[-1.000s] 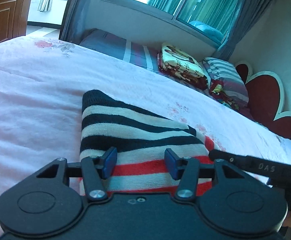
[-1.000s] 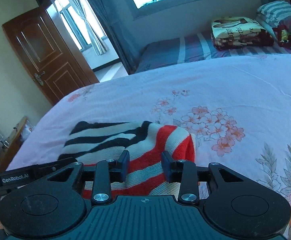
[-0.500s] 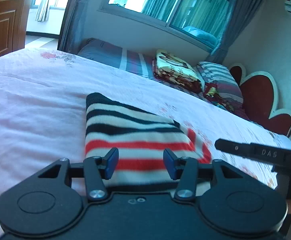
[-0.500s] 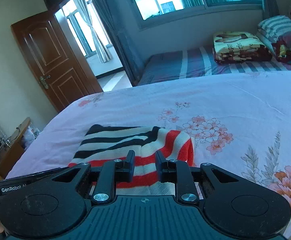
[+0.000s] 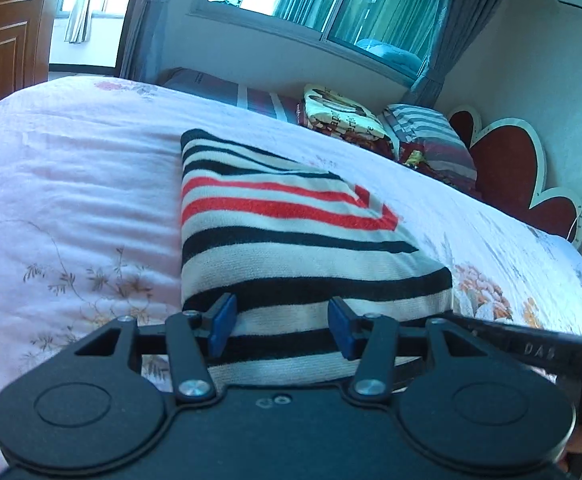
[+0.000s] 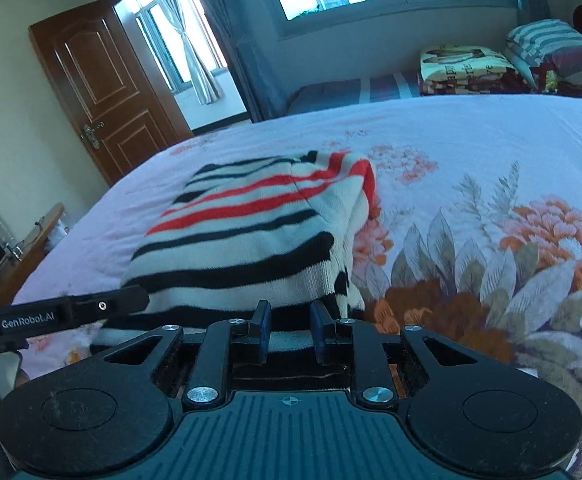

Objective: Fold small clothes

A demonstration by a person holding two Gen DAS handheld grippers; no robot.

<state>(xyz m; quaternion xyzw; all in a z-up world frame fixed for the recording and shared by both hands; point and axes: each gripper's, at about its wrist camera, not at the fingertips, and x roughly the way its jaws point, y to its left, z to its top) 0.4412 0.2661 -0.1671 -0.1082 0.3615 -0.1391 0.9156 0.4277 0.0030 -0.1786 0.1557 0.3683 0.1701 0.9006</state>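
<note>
A small knit sweater (image 5: pixel 291 236) with black, white and red stripes lies folded on the pink floral bedspread (image 5: pixel 71 200). It also shows in the right wrist view (image 6: pixel 251 232). My left gripper (image 5: pixel 282 326) is open over the sweater's near edge, at its left side. My right gripper (image 6: pixel 289 330) is at the near right corner, its jaws a narrow gap apart with nothing pinched between them. Each gripper's side arm shows in the other's view.
Folded blankets and striped pillows (image 5: pixel 391 132) lie at the head of the bed by a red heart-shaped headboard (image 5: pixel 531 184). A brown door (image 6: pixel 103 92) and a wooden side table (image 6: pixel 31 248) stand to the left. The bedspread (image 6: pixel 491 200) stretches right.
Both grippers pulled back toward the near edge of the bed. More of the sweater shows now, its near black-striped part lying flat. The right jaws narrowed, then parted a little.
</note>
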